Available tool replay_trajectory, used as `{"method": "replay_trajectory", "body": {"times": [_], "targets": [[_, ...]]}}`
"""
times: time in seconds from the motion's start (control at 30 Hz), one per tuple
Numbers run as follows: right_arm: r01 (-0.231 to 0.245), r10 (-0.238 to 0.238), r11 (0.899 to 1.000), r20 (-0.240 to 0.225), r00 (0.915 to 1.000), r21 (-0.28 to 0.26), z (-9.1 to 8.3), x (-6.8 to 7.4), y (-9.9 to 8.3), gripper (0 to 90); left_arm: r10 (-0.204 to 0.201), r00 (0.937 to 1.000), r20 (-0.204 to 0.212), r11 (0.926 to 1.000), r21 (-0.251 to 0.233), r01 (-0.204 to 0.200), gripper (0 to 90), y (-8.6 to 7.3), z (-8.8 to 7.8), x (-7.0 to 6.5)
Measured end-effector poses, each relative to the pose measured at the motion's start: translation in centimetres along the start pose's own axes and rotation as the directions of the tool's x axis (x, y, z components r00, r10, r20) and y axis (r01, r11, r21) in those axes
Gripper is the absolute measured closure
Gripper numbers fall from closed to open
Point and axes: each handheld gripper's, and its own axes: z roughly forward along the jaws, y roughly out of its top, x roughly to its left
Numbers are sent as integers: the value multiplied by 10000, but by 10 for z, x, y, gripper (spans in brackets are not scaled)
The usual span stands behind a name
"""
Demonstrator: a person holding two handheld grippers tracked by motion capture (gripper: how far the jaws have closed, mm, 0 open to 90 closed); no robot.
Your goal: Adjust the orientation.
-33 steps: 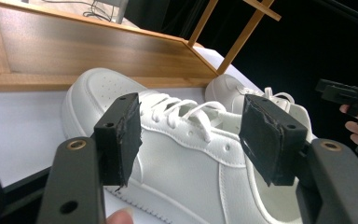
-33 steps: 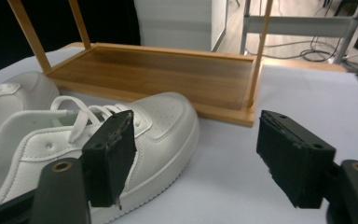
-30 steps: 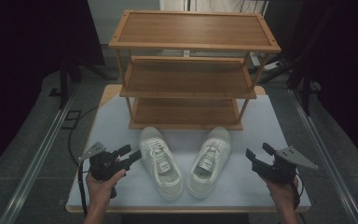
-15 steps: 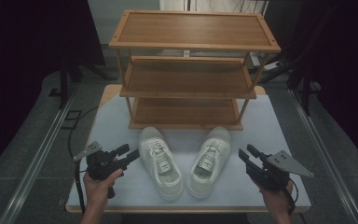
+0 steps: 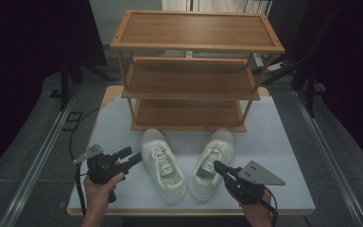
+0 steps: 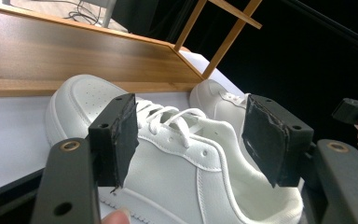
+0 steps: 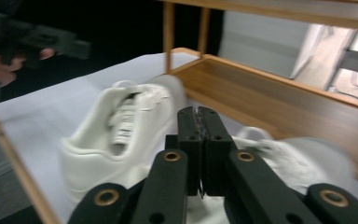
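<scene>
Two white sneakers stand side by side on the table, toes toward the wooden rack: the left shoe (image 5: 163,163) and the right shoe (image 5: 212,163). My left gripper (image 5: 133,156) hovers just left of the left shoe (image 6: 177,158), open, its pads (image 6: 121,135) wide apart and touching nothing. My right gripper (image 5: 217,166) sits at the right shoe's heel. Its jaws have just been closing and now meet with nothing between them (image 7: 198,112). The left shoe (image 7: 116,130) lies to its left and the right shoe (image 7: 298,163) just beyond its tip.
A three-tier wooden shoe rack (image 5: 189,127) stands at the back of the white table (image 5: 274,142), its shelves bare. The table's near edge runs close to both hands. Dark floor and metal rails flank the table.
My right gripper has moved left to the right shoe's heel, and its jaws have gone from wide open to shut. The left gripper has barely shifted.
</scene>
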Motion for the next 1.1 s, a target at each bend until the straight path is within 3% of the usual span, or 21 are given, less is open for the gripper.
{"method": "replay_trajectory", "body": {"times": [0.13, 0.17, 0.4, 0.8, 0.93, 1.1], "targets": [[248, -232, 9991, -455, 9987, 345, 13, 15, -4, 894, -152, 9999, 11, 9997, -188, 152, 352, 2, -4, 2], [341, -304, 9980, -674, 9973, 539, 19, 23, -9, 895, -295, 9994, 176, 9991, -292, 300, 352, 3, -5, 1], [652, -521, 9907, -1100, 9926, 1190, 35, 46, -21, 894, -156, 9996, 247, 9993, -350, 164, 352, 7, -6, -4], [840, -633, 9751, -1055, 9924, 2053, 58, 59, -40, 894, -130, 9995, 293, 9995, -300, 139, 353, 5, -4, -6], [784, -600, 9753, -936, 9938, 2064, 59, 62, -41, 895, -150, 9995, 260, 9993, -334, 159, 355, 5, -4, -6], [865, -617, 9765, -1288, 9897, 1974, 62, 71, -41, 895, -191, 9996, 194, 9989, -430, 199, 355, 6, -7, -5]]}}
